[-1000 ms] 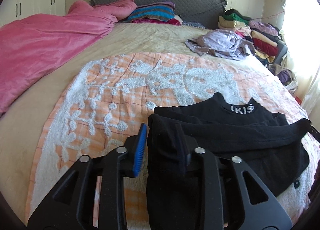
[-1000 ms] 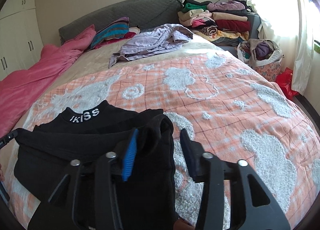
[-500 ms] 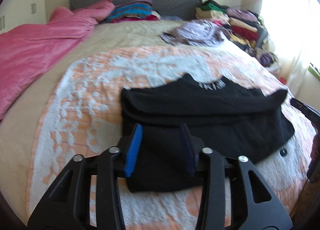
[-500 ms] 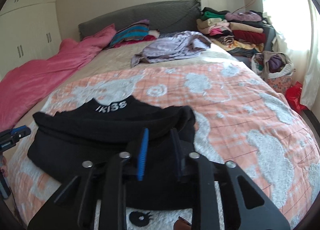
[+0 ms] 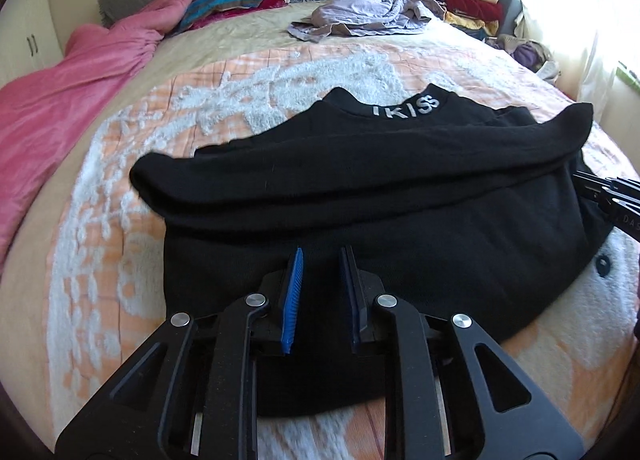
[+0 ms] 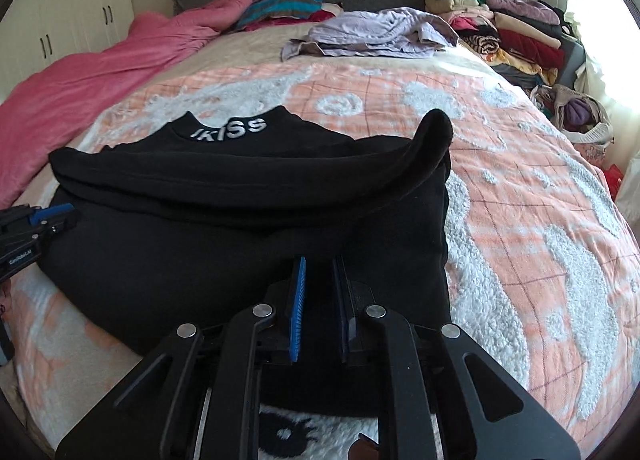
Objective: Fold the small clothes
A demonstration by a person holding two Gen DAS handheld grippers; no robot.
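Note:
A black sweater [image 5: 400,200] [image 6: 200,228] with white collar lettering [image 5: 404,108] lies flat on the orange and white blanket [image 5: 100,240], both sleeves folded across its chest. My left gripper [image 5: 322,250] hovers low over the sweater's near left part. Its jaws are closing and stand almost together, with no cloth visibly pinched. My right gripper [image 6: 319,259] is over the near right part, shut, only flat black cloth showing in the slit. Each gripper shows at the other view's edge: the right gripper [image 5: 612,196] and the left gripper [image 6: 36,216].
A pink duvet [image 5: 80,80] runs along the bed's left side. A crumpled lilac garment [image 5: 372,12] lies farther up the bed. A stack of folded clothes [image 6: 500,20] and a bag of clothes [image 6: 576,116] stand beyond the bed's right edge. Striped pillows [image 6: 284,4] rest at the headboard.
Both grippers let go of the sleeve folds, drew back toward the sweater's near part and sank lower. Their jaws narrowed. The sleeves now lie across the chest.

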